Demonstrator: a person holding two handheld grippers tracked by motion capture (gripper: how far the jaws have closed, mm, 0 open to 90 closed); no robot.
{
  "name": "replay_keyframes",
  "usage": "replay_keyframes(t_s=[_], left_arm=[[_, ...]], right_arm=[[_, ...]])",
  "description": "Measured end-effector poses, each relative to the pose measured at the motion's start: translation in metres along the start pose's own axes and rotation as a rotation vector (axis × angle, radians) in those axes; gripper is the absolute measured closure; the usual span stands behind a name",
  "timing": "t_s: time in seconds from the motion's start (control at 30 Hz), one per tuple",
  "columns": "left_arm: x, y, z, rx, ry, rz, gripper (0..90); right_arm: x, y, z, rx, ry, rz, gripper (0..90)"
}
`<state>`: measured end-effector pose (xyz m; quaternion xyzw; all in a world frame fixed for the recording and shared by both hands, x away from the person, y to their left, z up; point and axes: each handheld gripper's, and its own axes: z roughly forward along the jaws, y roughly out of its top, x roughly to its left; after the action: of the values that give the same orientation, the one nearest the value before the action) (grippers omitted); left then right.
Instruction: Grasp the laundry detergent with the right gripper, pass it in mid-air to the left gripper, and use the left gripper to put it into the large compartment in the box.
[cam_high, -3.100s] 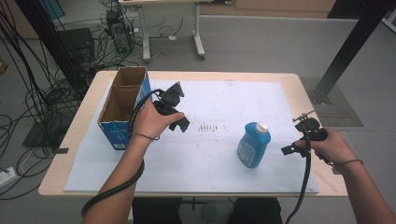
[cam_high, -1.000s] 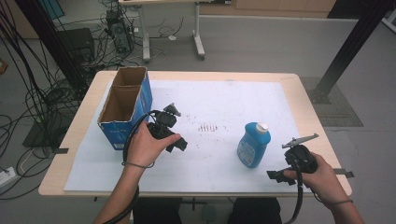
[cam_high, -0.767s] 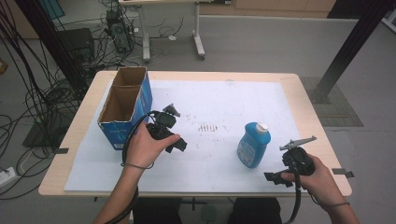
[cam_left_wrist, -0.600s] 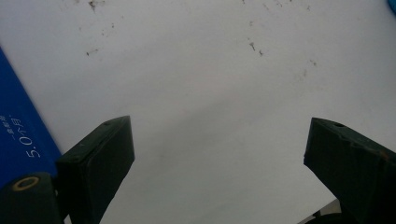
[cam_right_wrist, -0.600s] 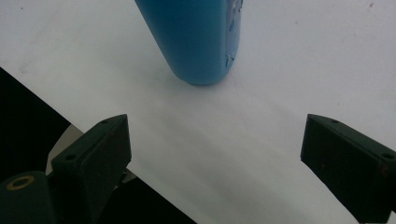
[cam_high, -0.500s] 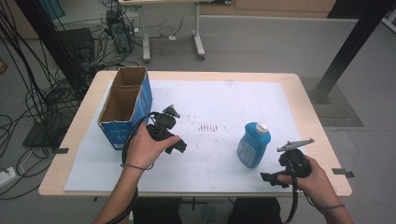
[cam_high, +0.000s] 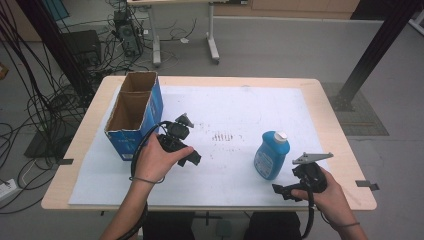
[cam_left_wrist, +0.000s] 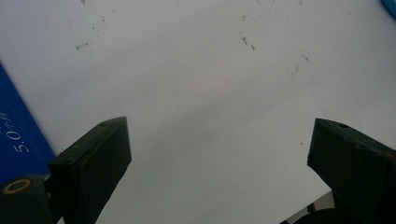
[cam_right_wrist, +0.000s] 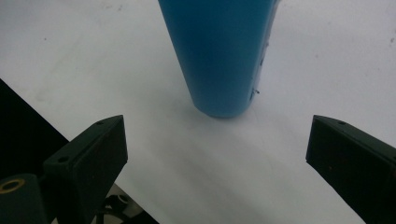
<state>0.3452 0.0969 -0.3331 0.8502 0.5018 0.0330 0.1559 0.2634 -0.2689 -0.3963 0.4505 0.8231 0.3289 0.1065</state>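
A blue bottle (cam_high: 271, 155) with a white cap stands upright on the white sheet, right of centre. My right gripper (cam_high: 281, 191) sits just in front of it near the table's front edge. In the right gripper view the bottle's base (cam_right_wrist: 219, 56) is ahead of the jaws, and the right gripper (cam_right_wrist: 217, 149) is open with nothing between them. My left gripper (cam_high: 189, 156) hovers beside the blue cardboard box (cam_high: 134, 114). In its own view the left gripper (cam_left_wrist: 219, 154) is open over bare sheet. Both pairs of jaws have just been opening.
The open-topped box (cam_left_wrist: 18, 135) lies at the table's left. The white sheet (cam_high: 225, 110) covers most of the wooden table (cam_high: 332, 120) and carries small dark marks at its centre. Cables, desk legs and a black post stand on the floor beyond.
Both hands pulled back toward the near edge since the earliest frame. The right gripper has dropped below the bottle. In the last second the right hand slid slightly nearer, and the left stayed put.
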Motion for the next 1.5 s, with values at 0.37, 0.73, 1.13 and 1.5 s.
replay_keyframes(t_s=[0.37,0.73,1.13,1.5], left_arm=[[0.002,0.000,0.000,0.003,-0.019,-0.011,6.2],[0.002,0.002,-0.001,0.003,-0.014,-0.012,6.2],[0.000,0.002,0.000,0.002,-0.021,-0.014,6.3],[-0.001,0.003,0.001,0.005,-0.024,-0.012,6.5]], right_arm=[[0.001,-0.004,0.005,-0.121,0.010,0.027,4.9],[0.006,-0.009,0.018,-0.208,0.020,0.019,4.2],[0.007,-0.013,0.028,-0.320,0.010,0.036,3.6],[0.011,-0.016,0.035,-0.384,-0.047,0.024,2.6]])
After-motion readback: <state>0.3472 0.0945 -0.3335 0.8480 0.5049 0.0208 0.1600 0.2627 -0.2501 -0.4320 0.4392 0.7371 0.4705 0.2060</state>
